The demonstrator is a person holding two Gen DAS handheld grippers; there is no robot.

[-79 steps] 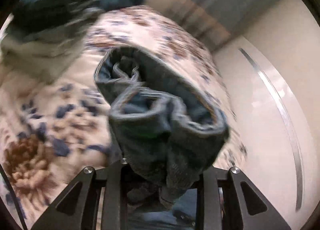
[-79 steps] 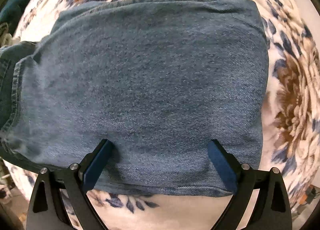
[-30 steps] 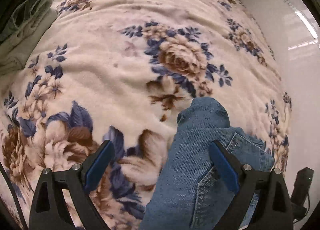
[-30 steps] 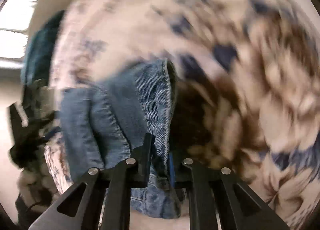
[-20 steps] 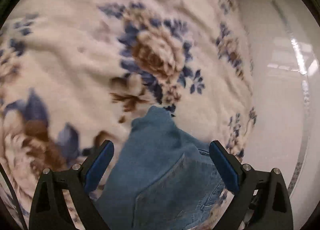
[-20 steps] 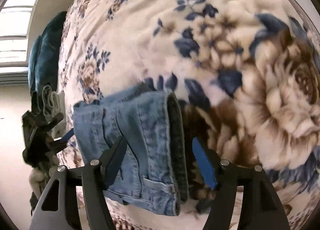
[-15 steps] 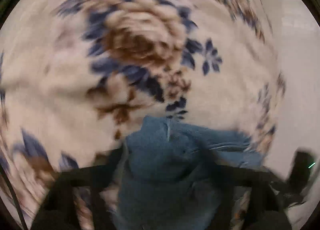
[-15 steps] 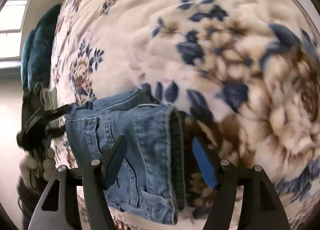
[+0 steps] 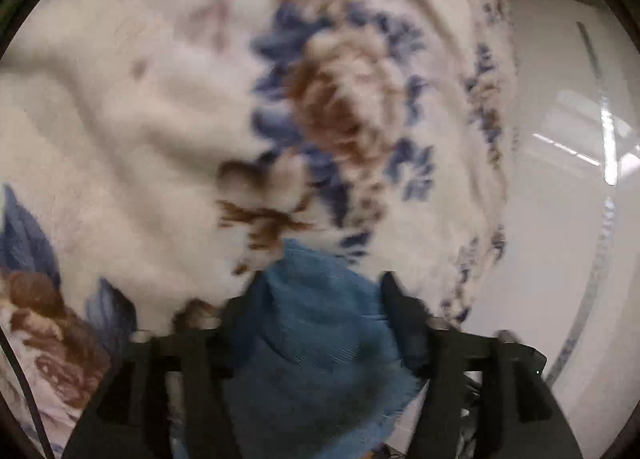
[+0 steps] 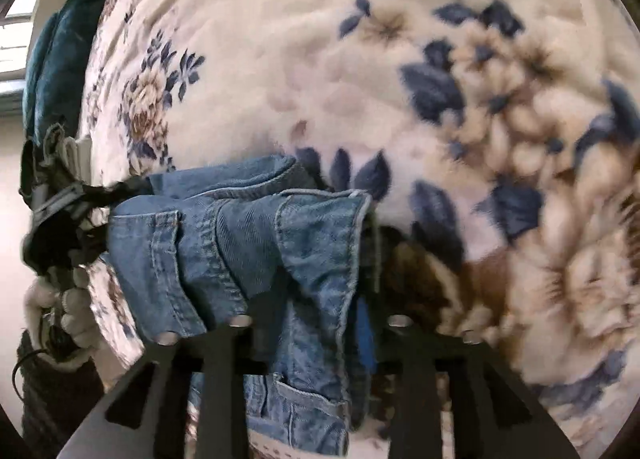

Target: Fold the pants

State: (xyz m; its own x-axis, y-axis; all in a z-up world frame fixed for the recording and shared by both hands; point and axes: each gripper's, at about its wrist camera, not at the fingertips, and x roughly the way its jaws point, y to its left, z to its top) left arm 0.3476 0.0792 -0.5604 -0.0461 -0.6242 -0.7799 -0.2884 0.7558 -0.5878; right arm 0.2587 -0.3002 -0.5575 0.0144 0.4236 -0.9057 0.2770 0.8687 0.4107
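two claws work one pair of jeans (image 10: pixel 240 243), which sits bunched in a thick folded bundle on the flowered blanket (image 10: pixel 320 59), near its edge. the left claw (image 9: pixel 316 311) has a rounded fold of the jeans (image 9: pixel 312 323) between its fingers, and its jaws are opening — the view is too blurred to tell whether the pads press the cloth. the right claw (image 10: pixel 316 295) straddles the seamed edge of the bundle and its jaws are closing, though a gap shows beside its far finger, so no firm grip yet. ahead of both claws lies bare blanket. judging by the layers, the main folds look done — what seems left is to square and flatten the bundle, since its edges lie rumpled and uneven, and then let go.
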